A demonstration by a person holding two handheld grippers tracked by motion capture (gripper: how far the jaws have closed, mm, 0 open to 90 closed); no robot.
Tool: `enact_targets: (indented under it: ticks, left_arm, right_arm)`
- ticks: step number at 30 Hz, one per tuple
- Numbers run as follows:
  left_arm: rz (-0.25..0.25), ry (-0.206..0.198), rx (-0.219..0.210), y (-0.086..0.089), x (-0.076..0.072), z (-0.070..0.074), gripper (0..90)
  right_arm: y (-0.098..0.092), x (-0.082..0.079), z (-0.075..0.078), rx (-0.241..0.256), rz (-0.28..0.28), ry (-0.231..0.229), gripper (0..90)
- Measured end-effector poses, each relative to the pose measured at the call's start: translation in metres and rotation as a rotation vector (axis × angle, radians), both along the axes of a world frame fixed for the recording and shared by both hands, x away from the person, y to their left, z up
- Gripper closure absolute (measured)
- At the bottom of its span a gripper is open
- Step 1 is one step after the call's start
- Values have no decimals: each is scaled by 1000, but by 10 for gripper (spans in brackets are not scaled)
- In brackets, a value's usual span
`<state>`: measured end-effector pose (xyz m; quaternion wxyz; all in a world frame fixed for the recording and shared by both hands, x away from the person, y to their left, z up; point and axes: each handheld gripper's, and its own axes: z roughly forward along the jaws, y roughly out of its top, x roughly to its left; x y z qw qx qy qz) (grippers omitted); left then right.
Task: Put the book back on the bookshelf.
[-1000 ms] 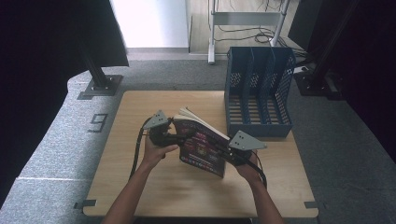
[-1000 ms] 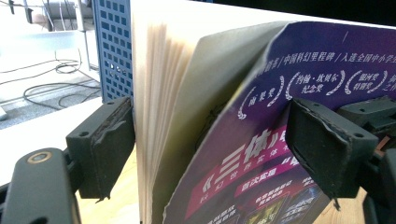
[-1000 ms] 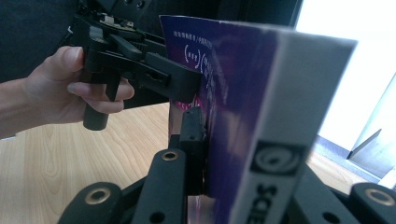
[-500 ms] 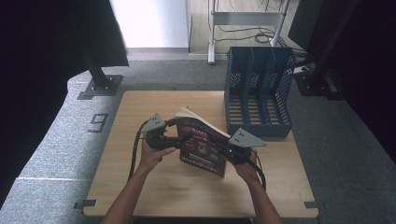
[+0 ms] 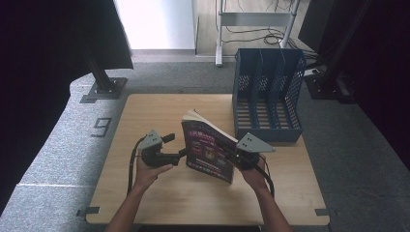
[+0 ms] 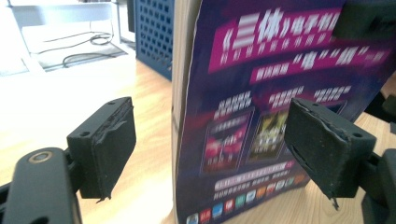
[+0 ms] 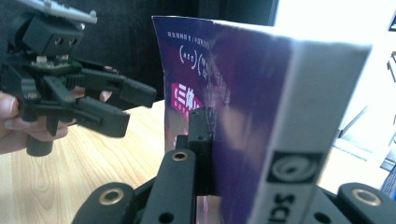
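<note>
High view is showing the paperback book [image 5: 209, 151] standing upright near the middle of the bench [image 5: 145, 111], between its near edge and the blue file rack [image 5: 267, 96] at the far right corner. My right claw [image 5: 231, 155] is pinching it by the spine side; my left claw [image 6: 210, 144] is hanging spread around the loose cover edge. I am judging that a one-sided grip is risking the book twisting, fanning open or tipping.
</note>
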<state>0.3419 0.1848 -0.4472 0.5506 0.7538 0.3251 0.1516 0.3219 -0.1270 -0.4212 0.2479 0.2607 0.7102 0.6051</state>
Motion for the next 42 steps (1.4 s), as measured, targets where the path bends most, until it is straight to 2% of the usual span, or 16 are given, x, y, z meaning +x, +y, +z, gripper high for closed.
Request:
enact_targets:
  ticks: [5, 12, 19, 25, 30, 38, 42]
  left_arm:
    - [10, 30, -24, 9, -6, -11, 170]
    - [21, 40, -48, 16, -12, -18, 170]
    - [25, 63, -19, 15, -10, -28, 172]
    - [27, 77, -24, 15, -11, -32, 174]
    - [34, 77, -33, 18, -13, -32, 174]
    - [55, 79, -9, 20, -12, -35, 175]
    - [56, 82, -11, 21, -12, -35, 176]
  right_arm:
    - [0, 1, 0, 7, -10, 14, 810]
    - [4, 1, 0, 8, -37, 19, 812]
    - [6, 2, 1, 50, -65, 45, 814]
    - [9, 2, 0, 94, -64, 55, 814]
    - [14, 1, 4, 102, -59, 48, 814]
    - [16, -1, 11, 111, -63, 28, 814]
    - [15, -2, 16, 112, -63, 20, 814]
